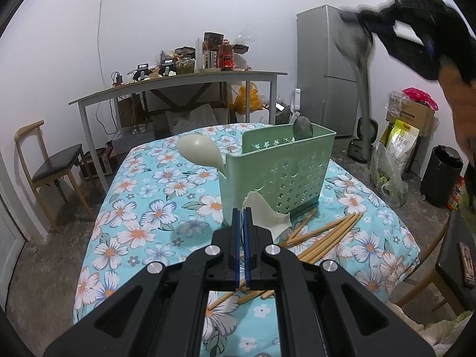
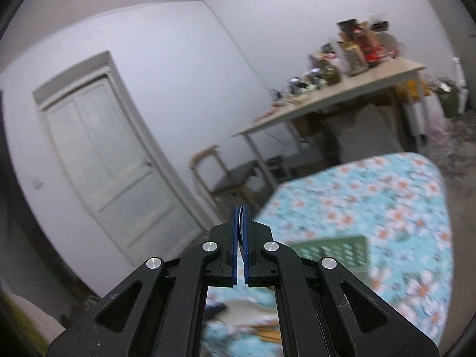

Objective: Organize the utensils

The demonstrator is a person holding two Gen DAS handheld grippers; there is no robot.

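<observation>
In the left wrist view, the left gripper [image 1: 242, 212] was seen clamped on a white spoon [image 1: 264, 214] just before the green utensil holder [image 1: 279, 175]; chopsticks [image 1: 324, 235] lay beside the holder, and a grey spoon [image 1: 355, 56] was held high above it by the right gripper [image 1: 369, 17]. In the right wrist view, the jaws were seen closed on a thin edge, the holder [image 2: 333, 253] below.

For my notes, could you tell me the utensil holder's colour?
Pale mint green, with star cutouts; clearest in the left wrist view.

Holder [image 1: 276, 175] on table [image 1: 142, 208] — chopsticks [image 1: 324, 235] before it.
</observation>
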